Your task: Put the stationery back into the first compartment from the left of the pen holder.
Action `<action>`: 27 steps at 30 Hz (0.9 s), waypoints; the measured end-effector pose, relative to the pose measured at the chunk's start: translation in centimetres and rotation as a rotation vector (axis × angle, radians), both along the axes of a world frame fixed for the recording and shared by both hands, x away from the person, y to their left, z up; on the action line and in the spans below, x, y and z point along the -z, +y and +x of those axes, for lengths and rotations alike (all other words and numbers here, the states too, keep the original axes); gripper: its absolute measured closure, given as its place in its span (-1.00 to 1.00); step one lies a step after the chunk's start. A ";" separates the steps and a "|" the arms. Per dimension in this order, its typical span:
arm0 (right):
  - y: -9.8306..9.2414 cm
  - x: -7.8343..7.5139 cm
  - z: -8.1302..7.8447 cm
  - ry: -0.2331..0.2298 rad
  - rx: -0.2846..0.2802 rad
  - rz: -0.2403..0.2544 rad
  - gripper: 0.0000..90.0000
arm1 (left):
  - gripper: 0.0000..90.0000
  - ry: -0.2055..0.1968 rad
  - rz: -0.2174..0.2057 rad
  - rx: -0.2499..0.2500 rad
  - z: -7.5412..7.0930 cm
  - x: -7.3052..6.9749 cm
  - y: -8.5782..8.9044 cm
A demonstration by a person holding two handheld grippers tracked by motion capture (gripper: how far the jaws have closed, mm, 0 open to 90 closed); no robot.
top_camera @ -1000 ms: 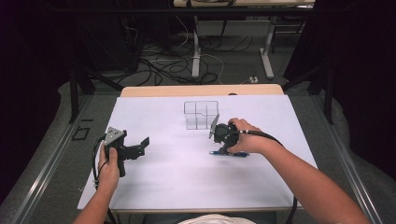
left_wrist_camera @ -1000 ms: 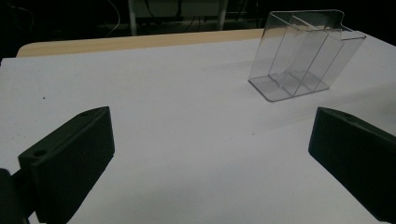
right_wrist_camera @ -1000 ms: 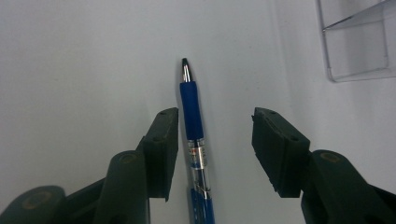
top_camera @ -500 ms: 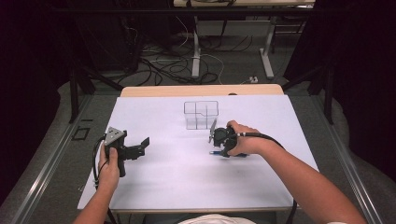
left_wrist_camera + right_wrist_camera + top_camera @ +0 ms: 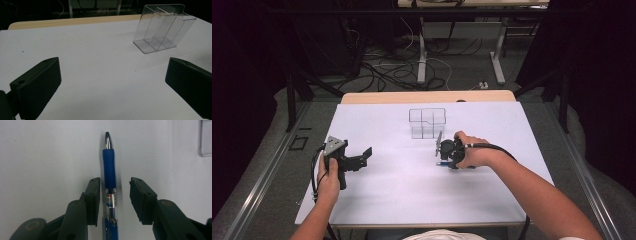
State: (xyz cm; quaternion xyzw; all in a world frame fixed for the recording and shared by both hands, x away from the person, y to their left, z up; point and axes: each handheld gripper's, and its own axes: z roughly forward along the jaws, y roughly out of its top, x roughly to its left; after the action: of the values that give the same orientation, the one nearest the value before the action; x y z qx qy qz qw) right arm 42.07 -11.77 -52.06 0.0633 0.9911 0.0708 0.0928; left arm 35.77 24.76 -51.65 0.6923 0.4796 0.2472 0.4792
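Since the earlier frame, right gripper [image 5: 113,195] has lowered over the blue pen [image 5: 109,167] at centre frame on the counter [image 5: 412,200]; fingers open, astride its barrel. Judged next: close. Left gripper [image 5: 112,85] open, empty. Clear organizer [image 5: 427,122] beyond.

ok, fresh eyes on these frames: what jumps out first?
A blue pen lies flat on the white table, framed between the open fingers of the right gripper, not yet gripped. Just beyond it stands a clear, empty divided organizer. The left gripper sits wide open, off to the left side.
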 end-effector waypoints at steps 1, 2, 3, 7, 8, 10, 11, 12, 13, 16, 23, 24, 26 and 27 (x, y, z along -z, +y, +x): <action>0.0 0.1 0.0 0.002 -0.008 -0.006 0.41 | -1.00 0.001 0.002 0.001 0.0 0.0 0.0; 0.0 0.1 0.0 0.002 -0.008 -0.006 0.41 | -1.00 -0.001 -0.005 -0.002 0.0 0.0 0.0; 0.0 0.2 0.0 0.010 -0.010 -0.015 0.44 | -1.00 0.000 -0.004 -0.001 0.0 0.0 0.0; 0.0 0.5 0.0 0.012 -0.014 -0.014 0.53 | -1.00 -0.001 -0.005 0.000 0.0 0.0 0.0; 0.0 0.5 0.0 0.012 -0.014 -0.014 0.53 | -1.00 -0.001 -0.005 -0.001 0.0 0.0 0.0; 0.0 0.6 -0.1 0.019 -0.006 -0.020 0.57 | -1.00 -0.001 -0.005 -0.001 0.0 0.0 0.0; 0.0 0.6 -0.1 0.023 -0.005 -0.022 0.60 | -1.00 -0.002 -0.005 -0.002 0.0 0.0 0.0; 0.1 0.6 -0.1 0.027 -0.005 -0.026 0.62 | -1.00 -0.002 -0.006 -0.002 0.0 0.0 0.0; 0.1 0.6 0.0 0.027 -0.011 -0.028 0.64 | -1.00 -0.001 -0.006 -0.001 0.0 0.0 0.0; 0.1 0.6 0.0 0.027 -0.011 -0.033 0.64 | -1.00 0.001 -0.001 0.006 0.0 0.0 0.0; 0.2 0.6 -0.1 0.011 -0.017 -0.042 0.76 | -1.00 0.001 -0.003 0.005 0.0 0.0 0.0; 0.2 0.6 -0.1 0.011 -0.017 -0.042 0.76 | -1.00 0.001 -0.004 0.004 0.0 0.0 0.0; 0.2 0.6 -0.1 0.009 -0.017 -0.041 0.77 | -1.00 0.001 -0.003 0.004 0.0 0.0 0.0; 0.2 0.6 -0.1 0.008 -0.023 -0.045 0.77 | -1.00 0.001 -0.003 0.004 0.0 0.0 0.0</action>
State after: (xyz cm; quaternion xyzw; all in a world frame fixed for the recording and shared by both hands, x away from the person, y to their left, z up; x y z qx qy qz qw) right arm 41.96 -11.53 -52.69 0.0500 0.9935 0.0495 0.0893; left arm 35.77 24.77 -51.63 0.6928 0.4787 0.2450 0.4805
